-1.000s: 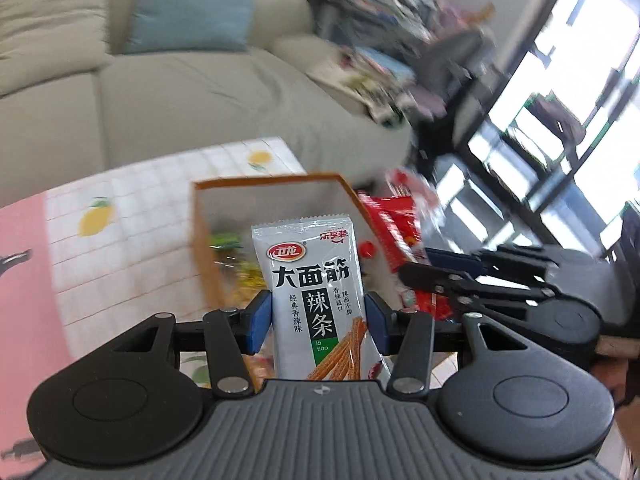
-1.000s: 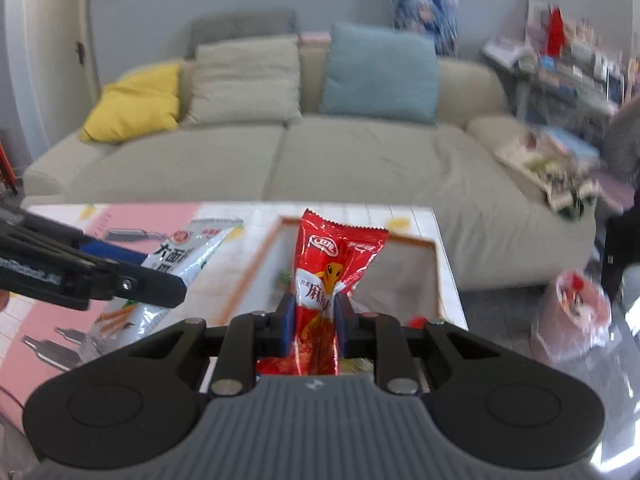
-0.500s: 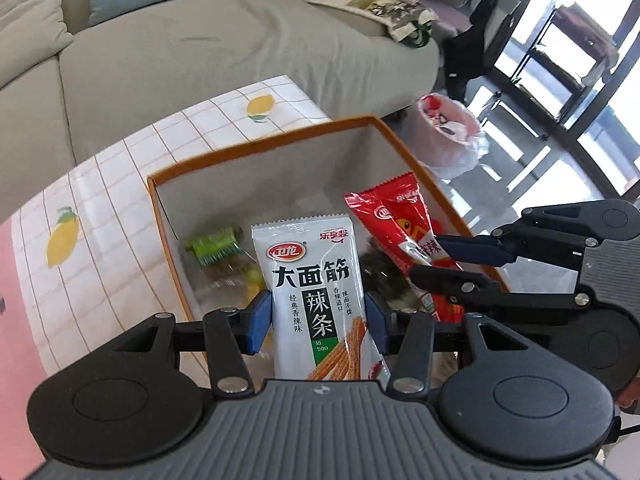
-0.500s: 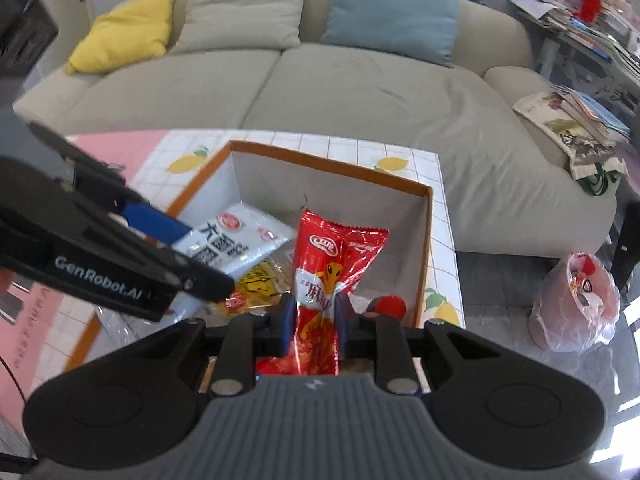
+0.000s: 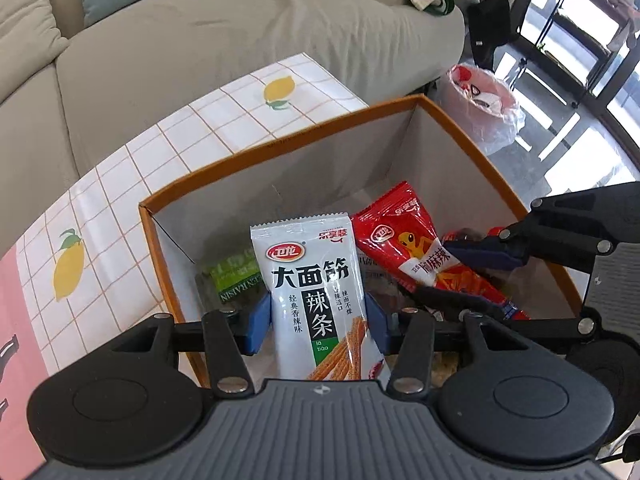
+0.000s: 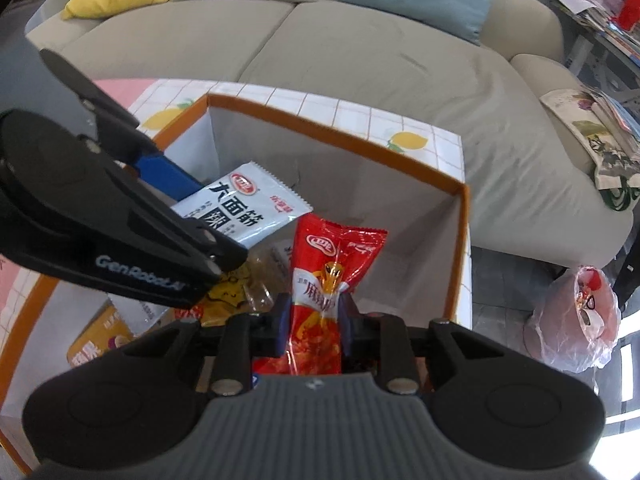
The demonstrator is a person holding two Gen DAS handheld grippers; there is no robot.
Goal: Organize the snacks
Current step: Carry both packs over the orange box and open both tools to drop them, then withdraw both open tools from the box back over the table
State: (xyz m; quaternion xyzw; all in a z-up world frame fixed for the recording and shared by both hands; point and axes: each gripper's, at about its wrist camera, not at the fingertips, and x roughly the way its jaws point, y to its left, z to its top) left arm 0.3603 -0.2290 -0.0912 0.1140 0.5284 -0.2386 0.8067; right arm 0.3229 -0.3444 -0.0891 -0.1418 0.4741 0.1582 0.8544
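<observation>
Looking along my left gripper (image 5: 318, 320), I am holding a white snack packet (image 5: 308, 280) upright between the blue pads, which are pressing on its two long edges at a middling width. Gripper and packet are hanging over the near end of an open orange-rimmed box (image 5: 280, 148), pointing steeply down into it. Just left of my pads, a green raisin packet (image 5: 234, 276) is lying on the box floor. To my right, my right gripper (image 5: 468, 276) is reaching into the same box, carrying a red snack packet (image 5: 416, 248) that is leaning towards the white one and nearly touching its top corner. Beyond the box, a lemon-print tablecloth (image 5: 180, 148) is covering the table, with a beige sofa (image 5: 240, 32) further ahead and a pink bin bag (image 5: 484, 96) off to the far right.

Looking along my right gripper (image 6: 314, 320), I am gripping the red snack packet (image 6: 324, 280) narrowly at its waist. The jaws have just been opening a little with the packet between them, yet the pads are lying against its sides and it is standing upright. It is sitting inside the box (image 6: 460, 240), near the right wall. To my left, my left gripper (image 6: 200, 216) is angling in with the white snack packet (image 6: 256, 196) pointing towards the far wall. Below it, a yellow packet (image 6: 228, 296) is lying on the box floor just left of my pads, and an orange packet (image 6: 96, 344) is lying further left.
</observation>
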